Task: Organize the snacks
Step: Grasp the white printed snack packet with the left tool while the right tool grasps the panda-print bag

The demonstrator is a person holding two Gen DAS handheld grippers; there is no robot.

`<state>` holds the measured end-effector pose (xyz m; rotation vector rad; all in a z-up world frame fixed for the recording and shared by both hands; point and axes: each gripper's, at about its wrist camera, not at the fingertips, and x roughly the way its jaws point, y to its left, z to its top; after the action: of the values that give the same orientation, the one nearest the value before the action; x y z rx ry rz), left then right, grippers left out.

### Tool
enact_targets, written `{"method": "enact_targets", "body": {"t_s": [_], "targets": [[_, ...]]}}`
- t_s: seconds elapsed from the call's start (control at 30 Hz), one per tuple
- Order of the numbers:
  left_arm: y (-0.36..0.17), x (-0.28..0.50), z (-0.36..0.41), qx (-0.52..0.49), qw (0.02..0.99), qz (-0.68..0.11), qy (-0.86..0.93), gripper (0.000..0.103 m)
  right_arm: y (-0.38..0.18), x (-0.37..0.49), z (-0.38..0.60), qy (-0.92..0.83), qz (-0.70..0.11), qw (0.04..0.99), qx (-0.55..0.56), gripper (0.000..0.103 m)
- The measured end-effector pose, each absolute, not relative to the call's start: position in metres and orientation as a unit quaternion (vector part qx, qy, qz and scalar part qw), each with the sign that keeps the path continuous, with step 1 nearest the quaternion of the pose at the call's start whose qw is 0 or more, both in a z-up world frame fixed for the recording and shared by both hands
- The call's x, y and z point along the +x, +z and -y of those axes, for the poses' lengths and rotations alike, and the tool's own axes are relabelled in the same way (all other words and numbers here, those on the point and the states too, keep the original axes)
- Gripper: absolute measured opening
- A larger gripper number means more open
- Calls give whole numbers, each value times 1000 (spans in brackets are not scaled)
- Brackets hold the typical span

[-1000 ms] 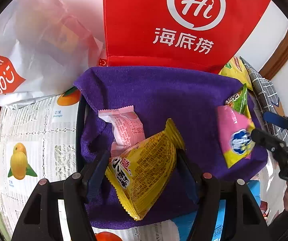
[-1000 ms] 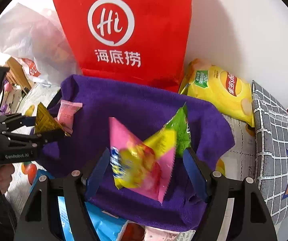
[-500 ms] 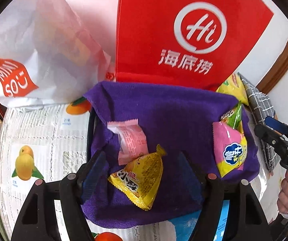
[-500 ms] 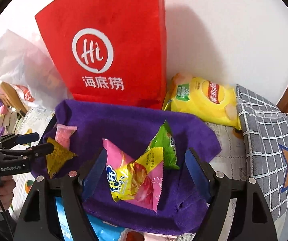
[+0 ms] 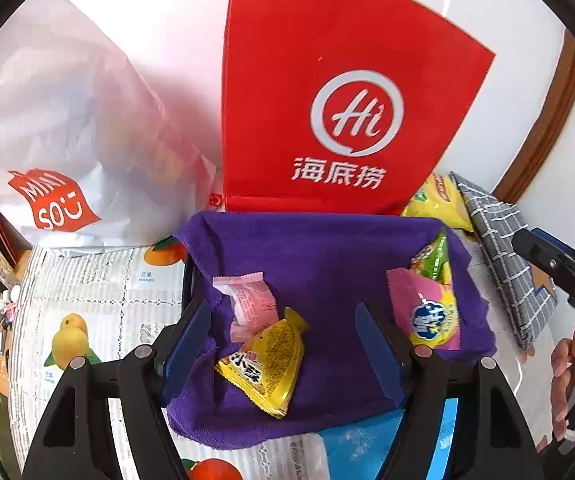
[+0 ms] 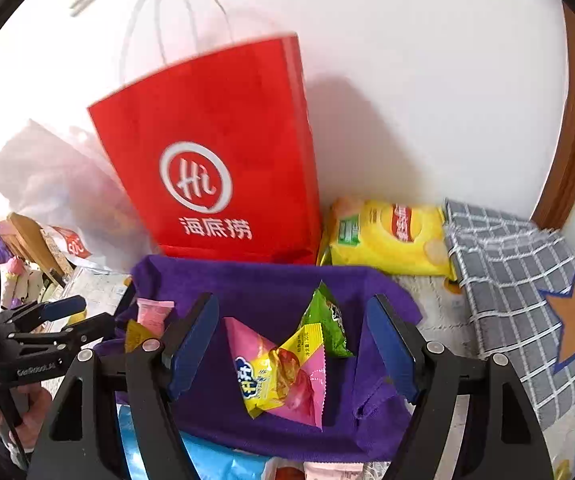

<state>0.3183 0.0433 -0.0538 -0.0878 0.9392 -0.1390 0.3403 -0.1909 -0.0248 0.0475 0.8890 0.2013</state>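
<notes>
left tongs (image 5: 283,336) spread, empty above yellow packet (image 5: 265,364) | right tongs (image 6: 291,344) spread, empty above pink packet (image 6: 283,376) | both snacks dropped in purple-lined basket (image 5: 327,240) for sorting

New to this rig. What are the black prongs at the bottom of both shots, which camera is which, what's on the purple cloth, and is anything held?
No robot here: a person holds a two-finger gripper in each hand, each with a fisheye camera looking along its fingers. The prongs are those fingers. One picture is from the left gripper, the other from the right gripper; each also shows the other at its edge.

On the purple cloth lie four snacks: a pale pink packet, a yellow triangular packet, a pink-and-yellow packet and a green packet. Behind stand a red paper bag, a white bag and a yellow chip bag.

Nothing is held: both grippers are open, hanging over the packets, pads touching none.
</notes>
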Motion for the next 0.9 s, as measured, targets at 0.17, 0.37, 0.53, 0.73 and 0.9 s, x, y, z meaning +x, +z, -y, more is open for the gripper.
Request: {"method": "enact_targets", "body": {"t_s": [0.17,0.37,0.53,0.73,0.9], "targets": [[-41,307,-36,-52,889,-446,-91,73,-18,306,199,96,-429,898,27,77],[-24,288,-21,-49,891,-436,-114,73,-16,262,222,55,-426,903,16,77],[-5,263,-11,-42,898,-419,-128,73,-20,227,235,51,-431,901,19,77],[0,223,-15,-19,902,-414,-123,73,-42,194,235,63,-444,893,35,77],[-11,196,-25,-23,899,-422,-117,73,-70,171,224,92,-464,880,46,77]]}}
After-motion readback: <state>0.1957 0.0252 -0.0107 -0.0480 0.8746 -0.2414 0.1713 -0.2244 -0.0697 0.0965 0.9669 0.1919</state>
